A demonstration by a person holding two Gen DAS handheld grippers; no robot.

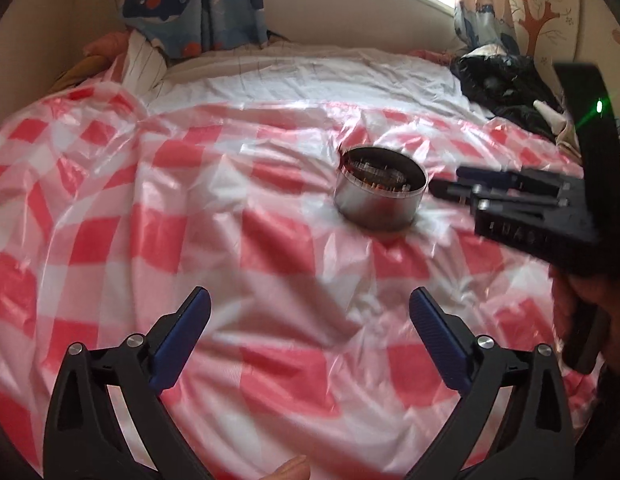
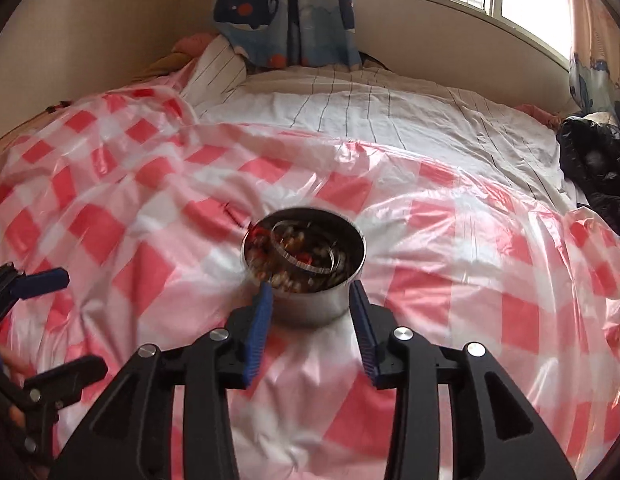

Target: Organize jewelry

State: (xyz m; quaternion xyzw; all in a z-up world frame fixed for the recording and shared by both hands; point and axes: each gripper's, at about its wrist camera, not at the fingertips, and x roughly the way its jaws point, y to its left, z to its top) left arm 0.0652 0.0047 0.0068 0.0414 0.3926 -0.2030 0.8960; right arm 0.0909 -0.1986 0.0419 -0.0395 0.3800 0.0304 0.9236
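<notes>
1 round metal tin (image 2: 306,268) sits on the red-and-white checked sheet (image 2: 450,320) that covers the bed, and it is the only container in either view. Jewelry (image 2: 298,258) fills it in a loose heap: beads and at least 1 bangle-like ring show, but motion blur hides the exact pieces, so I cannot count them. No jewelry lies out on the sheet in these views.

The right gripper (image 2: 310,300) has its 2 blue pads on either side of the tin's near wall, close to it; whether they touch or press it I cannot tell. From the left wrist view the same gripper (image 1: 434,188) reaches in from the right with its tips just beside the tin (image 1: 380,192), and the blur leaves the contact unclear there too.

The left gripper (image 1: 310,316) is spread wide and holds nothing, hanging over bare sheet well short of the tin.

Judging by this, the sorting looks close to done, since everything visible is already gathered in the 1 tin; what seems left is to move or set the tin in its place. Alternatively the tin is the unsorted pile and nothing has begun; the views do not settle it.

A black bundle (image 2: 598,176) lies at the bed's far right, and whale-print curtains (image 2: 286,12) hang below the window.
</notes>
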